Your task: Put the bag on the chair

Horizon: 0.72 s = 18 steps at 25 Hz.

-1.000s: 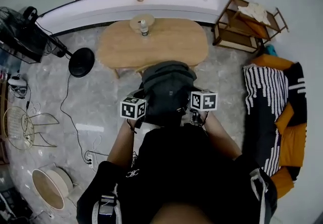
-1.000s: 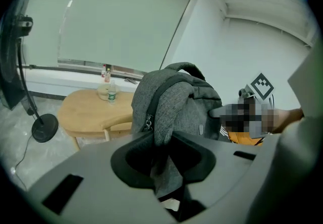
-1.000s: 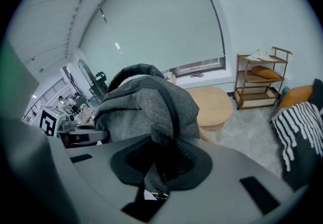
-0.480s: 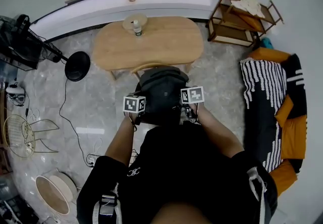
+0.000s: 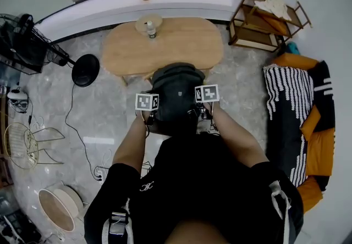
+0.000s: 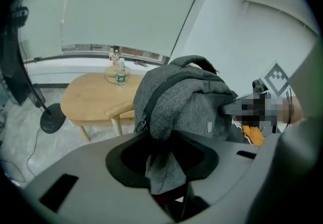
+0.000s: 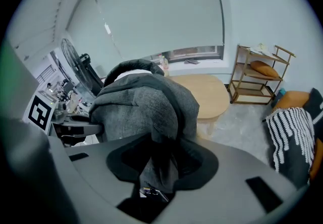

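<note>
Though slumped, grey woven bag point(image 5: 175, 92)

1. Soft, even daylight fills the room, coming from the pale blind point(image 6: 126, 11), which glows without burning out.
2. Shadows are faint; only a weak one lies under the table point(image 6: 96, 99), and the glossy floor point(image 5: 99, 140) carries a whitish glare streak.
3. Fisheye bending curves straight lines toward the edges, and both gripper views darken to black at the corners.
4. The weave of the bag point(image 6: 186, 97) reads sharp, while the foreground nearest each lens is blurred.
</note>
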Each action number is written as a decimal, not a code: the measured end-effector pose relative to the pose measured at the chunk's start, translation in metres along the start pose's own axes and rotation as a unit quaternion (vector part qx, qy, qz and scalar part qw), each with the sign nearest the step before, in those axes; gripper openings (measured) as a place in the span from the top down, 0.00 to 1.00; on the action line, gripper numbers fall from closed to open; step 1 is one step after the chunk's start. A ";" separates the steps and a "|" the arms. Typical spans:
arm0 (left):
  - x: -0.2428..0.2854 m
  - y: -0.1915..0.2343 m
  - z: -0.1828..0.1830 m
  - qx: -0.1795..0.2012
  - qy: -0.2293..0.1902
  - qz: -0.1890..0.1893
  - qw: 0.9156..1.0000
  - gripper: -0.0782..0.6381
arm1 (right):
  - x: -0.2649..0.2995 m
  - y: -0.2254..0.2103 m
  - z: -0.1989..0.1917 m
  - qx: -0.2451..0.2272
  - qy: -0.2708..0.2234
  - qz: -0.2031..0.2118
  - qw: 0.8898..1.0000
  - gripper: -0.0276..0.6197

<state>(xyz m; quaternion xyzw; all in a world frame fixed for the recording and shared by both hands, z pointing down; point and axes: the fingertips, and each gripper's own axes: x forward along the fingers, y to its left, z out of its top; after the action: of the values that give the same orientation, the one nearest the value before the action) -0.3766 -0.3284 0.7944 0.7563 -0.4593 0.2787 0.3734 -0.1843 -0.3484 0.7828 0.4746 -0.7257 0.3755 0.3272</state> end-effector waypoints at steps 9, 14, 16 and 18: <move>-0.007 0.009 0.008 0.026 -0.024 0.047 0.998 0.56 | -0.023 -0.012 0.023 -0.037 -0.050 -0.014 0.998 0.60; -0.031 -0.002 0.036 0.058 -0.084 0.055 0.993 0.56 | -0.051 -0.001 0.061 -0.050 -0.129 0.021 0.990 0.62; -0.046 -0.010 0.053 0.065 -0.115 0.057 0.990 0.56 | -0.067 0.008 0.079 -0.065 -0.165 0.035 0.984 0.64; -0.060 -0.020 0.070 0.069 -0.142 0.057 0.986 0.59 | -0.086 0.014 0.097 -0.085 -0.203 0.035 0.975 0.68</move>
<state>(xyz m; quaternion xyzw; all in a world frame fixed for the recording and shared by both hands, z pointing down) -0.3788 -0.3509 0.7025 0.7846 -0.5300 0.2198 0.2350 -0.1803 -0.3895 0.6596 0.4858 -0.8222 0.2200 0.1990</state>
